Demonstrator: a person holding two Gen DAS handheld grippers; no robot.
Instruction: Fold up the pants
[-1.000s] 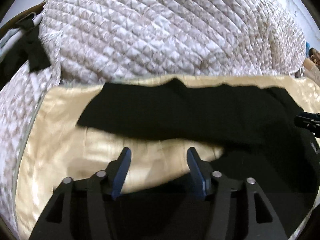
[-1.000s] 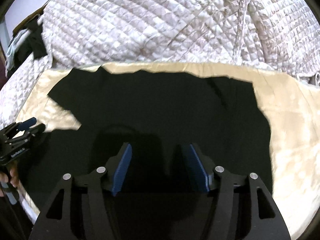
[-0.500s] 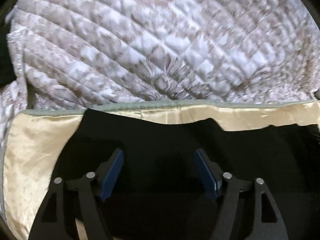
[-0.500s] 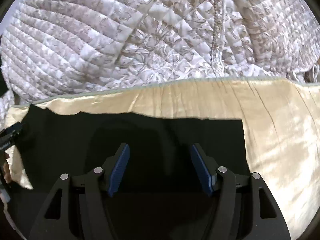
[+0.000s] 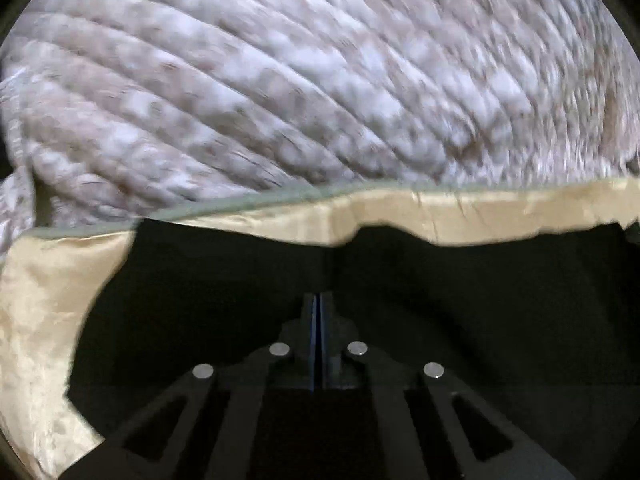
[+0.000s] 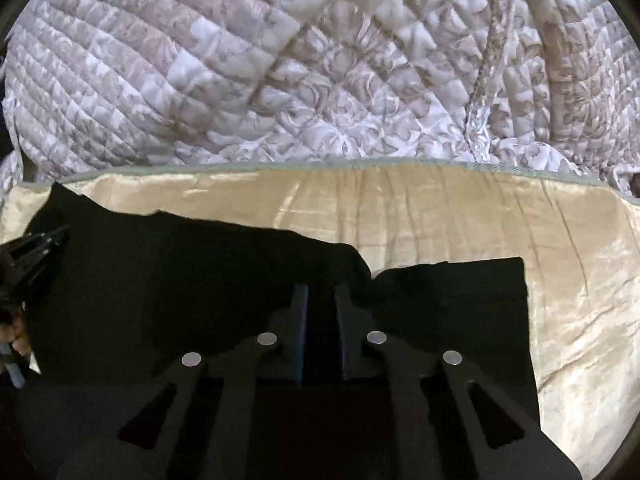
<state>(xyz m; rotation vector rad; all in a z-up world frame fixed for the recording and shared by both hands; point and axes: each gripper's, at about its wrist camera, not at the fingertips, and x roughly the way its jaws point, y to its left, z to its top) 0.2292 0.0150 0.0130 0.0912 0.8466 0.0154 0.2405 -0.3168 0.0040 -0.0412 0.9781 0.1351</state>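
Left wrist view: a quilted bedspread fills twelve o'clock, with a gold satin sheet below it, and the black pants spread from centre to six o'clock. The risk here is a thin catch, so a lift could drag one layer and skew the fold. The left gripper has just snapped closed, jaws pressed together over the dark cloth; whether fabric is pinched between them I cannot tell.

Right wrist view: same quilt, satin wide at three o'clock, pants centre-left with a bunched ridge. Uneven pulls from the two hands would wrinkle it. The right gripper has just been closing to a narrow gap, black fabric apparently nipped between. The other gripper sits at nine o'clock.
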